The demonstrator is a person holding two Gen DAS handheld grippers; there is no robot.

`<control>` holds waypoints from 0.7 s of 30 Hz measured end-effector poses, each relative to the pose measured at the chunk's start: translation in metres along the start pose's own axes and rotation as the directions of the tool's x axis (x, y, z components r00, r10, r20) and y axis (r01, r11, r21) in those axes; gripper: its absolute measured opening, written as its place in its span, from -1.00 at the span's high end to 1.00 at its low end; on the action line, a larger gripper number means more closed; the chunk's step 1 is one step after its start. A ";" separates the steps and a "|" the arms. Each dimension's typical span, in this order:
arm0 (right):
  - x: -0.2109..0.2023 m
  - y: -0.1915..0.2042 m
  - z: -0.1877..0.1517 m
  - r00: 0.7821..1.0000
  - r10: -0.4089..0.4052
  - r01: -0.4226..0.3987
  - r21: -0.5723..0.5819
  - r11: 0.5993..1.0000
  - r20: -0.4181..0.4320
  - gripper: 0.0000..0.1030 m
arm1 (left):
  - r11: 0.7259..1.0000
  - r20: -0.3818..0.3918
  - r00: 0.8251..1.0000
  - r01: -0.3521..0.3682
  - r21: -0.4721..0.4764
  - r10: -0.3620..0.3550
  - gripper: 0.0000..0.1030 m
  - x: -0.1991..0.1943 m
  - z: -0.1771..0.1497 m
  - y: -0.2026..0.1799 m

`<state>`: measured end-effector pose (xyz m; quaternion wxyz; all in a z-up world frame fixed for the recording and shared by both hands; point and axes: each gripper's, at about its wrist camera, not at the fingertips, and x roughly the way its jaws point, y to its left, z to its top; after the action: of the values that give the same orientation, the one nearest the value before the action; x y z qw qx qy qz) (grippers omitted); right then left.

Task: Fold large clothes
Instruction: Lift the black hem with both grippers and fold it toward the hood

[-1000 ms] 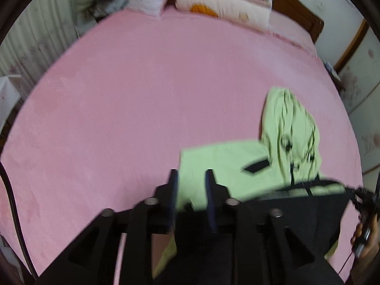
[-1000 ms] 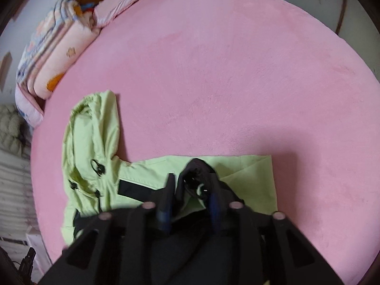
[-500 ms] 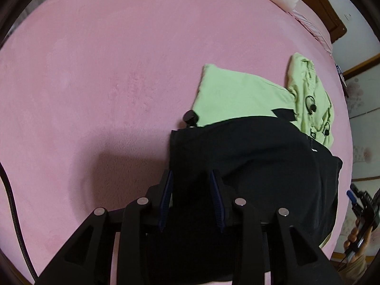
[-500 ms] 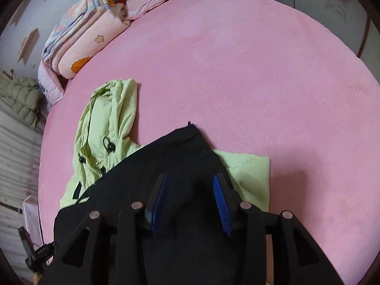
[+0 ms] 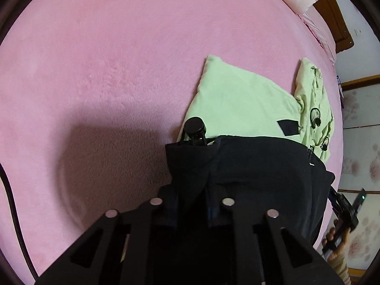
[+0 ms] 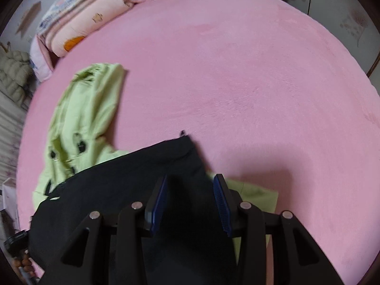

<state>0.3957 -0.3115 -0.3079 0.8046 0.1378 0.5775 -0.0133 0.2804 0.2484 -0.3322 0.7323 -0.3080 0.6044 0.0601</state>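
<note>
**Black hem laid over the green body; open bed beyond**

Left wrist view: the left hand-held gripper [image 5: 191, 211] has its jaws nearly shut, having just been closing, with dark cloth of the lime-green and black hooded jacket [image 5: 239, 104] between them. The folded black panel [image 5: 249, 166] runs from the fingers toward 3 o'clock, its long edge level across the frame. The green body shows at 1 o'clock and the hood at 2 o'clock. A black round cord stopper [image 5: 195, 125] sits at the fold's corner, at 12 o'clock. The pink plush bed cover [image 5: 106, 71] lies bare from 9 to 12 o'clock.

Right wrist view: the right hand-held gripper [image 6: 190, 200] stands about half open over the black panel, the pads clear of it. The hood lies at 10 o'clock. Bare bed spreads from 12 to 3 o'clock, room for the next fold.
</note>
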 end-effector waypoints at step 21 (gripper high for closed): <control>-0.036 -0.016 -0.017 0.978 -0.085 0.075 0.060 0.995 0.193 0.88 | 0.862 0.336 0.907 -0.369 0.346 0.253 0.84 0.001 0.060 -0.116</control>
<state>0.3651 -0.3281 -0.2828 0.8523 0.1336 0.5003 -0.0741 0.3846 0.1861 -0.2842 0.8378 -0.0365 0.5362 0.0960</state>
